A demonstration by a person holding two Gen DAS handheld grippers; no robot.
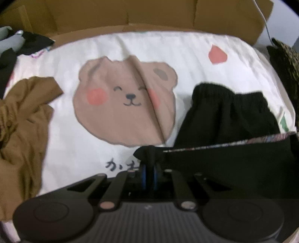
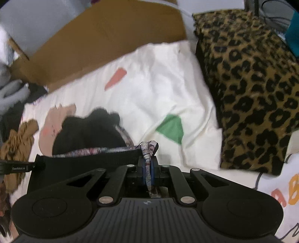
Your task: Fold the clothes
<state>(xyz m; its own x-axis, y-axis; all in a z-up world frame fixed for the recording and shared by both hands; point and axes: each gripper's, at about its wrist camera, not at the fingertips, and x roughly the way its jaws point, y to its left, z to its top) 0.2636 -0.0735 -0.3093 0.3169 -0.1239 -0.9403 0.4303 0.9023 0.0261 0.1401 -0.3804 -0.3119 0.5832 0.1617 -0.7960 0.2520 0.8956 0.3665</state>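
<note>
Soft even indoor light, overall motion blur, fisheye bending, dark vignetted corners

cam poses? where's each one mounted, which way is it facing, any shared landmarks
Left wrist: on the left gripper, facing forward across the bear-print sheet; its fingers pinch the black garment.
Right wrist: on the right gripper, facing the leopard-print fabric; its fingers pinch the garment's patterned edge.
Shared: black garment, bear-print sheet, brown garment, cardboard.

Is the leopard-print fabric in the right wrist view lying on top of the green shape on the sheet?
No, the leopard-print fabric lies to the right, apart from the green shape, which is uncovered on the white sheet.
</note>
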